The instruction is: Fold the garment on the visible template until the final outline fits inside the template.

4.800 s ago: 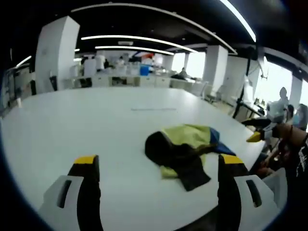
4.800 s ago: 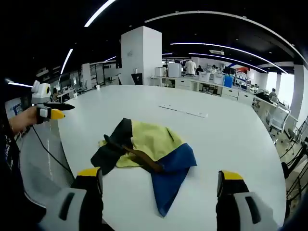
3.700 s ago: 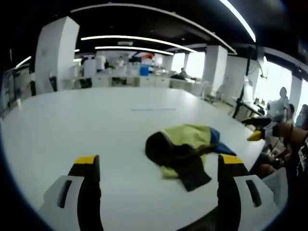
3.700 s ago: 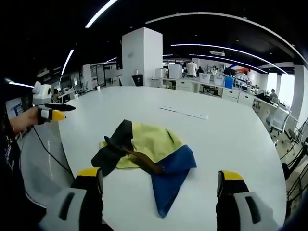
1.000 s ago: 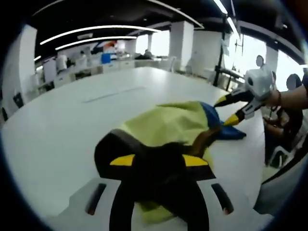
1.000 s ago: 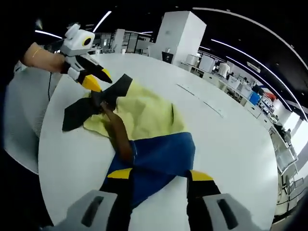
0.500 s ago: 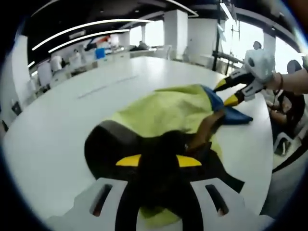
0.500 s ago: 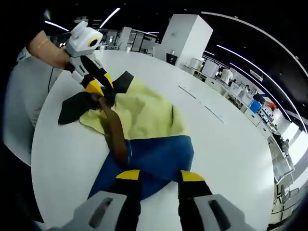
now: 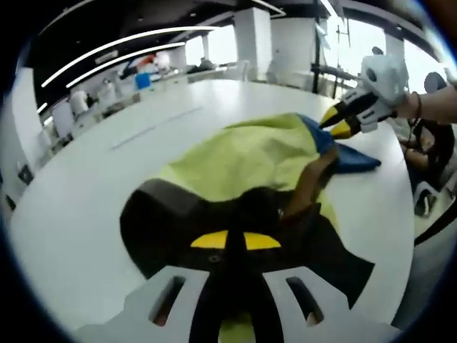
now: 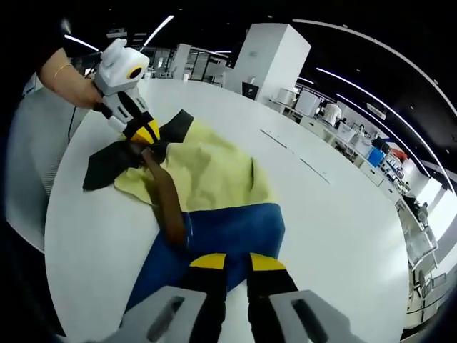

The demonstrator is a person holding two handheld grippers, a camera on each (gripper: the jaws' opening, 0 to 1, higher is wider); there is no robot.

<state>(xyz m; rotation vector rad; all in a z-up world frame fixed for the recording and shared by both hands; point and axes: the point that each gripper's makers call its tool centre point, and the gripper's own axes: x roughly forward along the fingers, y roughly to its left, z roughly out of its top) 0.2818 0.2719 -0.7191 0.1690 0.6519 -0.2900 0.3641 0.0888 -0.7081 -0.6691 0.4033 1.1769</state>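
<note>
**Gripping a crumpled garment at two ends on a white table**

Lying bunched on the white table point(image 10: 335, 214), the garment point(image 10: 214, 182) is showing three colour zones: a black end, a yellow-green middle and a blue end, with a brown strip point(image 10: 163, 196) running across the folds. No containers are appearing in either view.

In the left gripper view, the left gripper point(image 9: 235, 241) is sitting with its yellow-tipped jaws drawn nearly together over the black fabric point(image 9: 178, 221), which is bunching up between and around them; it is clamping the garment's black end. The yellow-green panel point(image 9: 243, 157) is spreading away from the jaws toward the blue end point(image 9: 350, 157), where the right gripper point(image 9: 341, 121), held in a person's hand point(image 9: 432, 107), is meeting the cloth.

In the right gripper view, the right gripper point(image 10: 237, 262) is pinching the blue fabric point(image 10: 228, 232), its jaws standing close together with cloth between them. Across the garment, the left gripper point(image 10: 146, 132) is pressing down at the black end point(image 10: 114, 161), held by a hand point(image 10: 71, 78) wearing a thin bracelet.

A faint line point(image 10: 293, 153) is lying on the table beyond the garment. Office desks and a white pillar point(image 10: 268, 57) are standing in the background.
</note>
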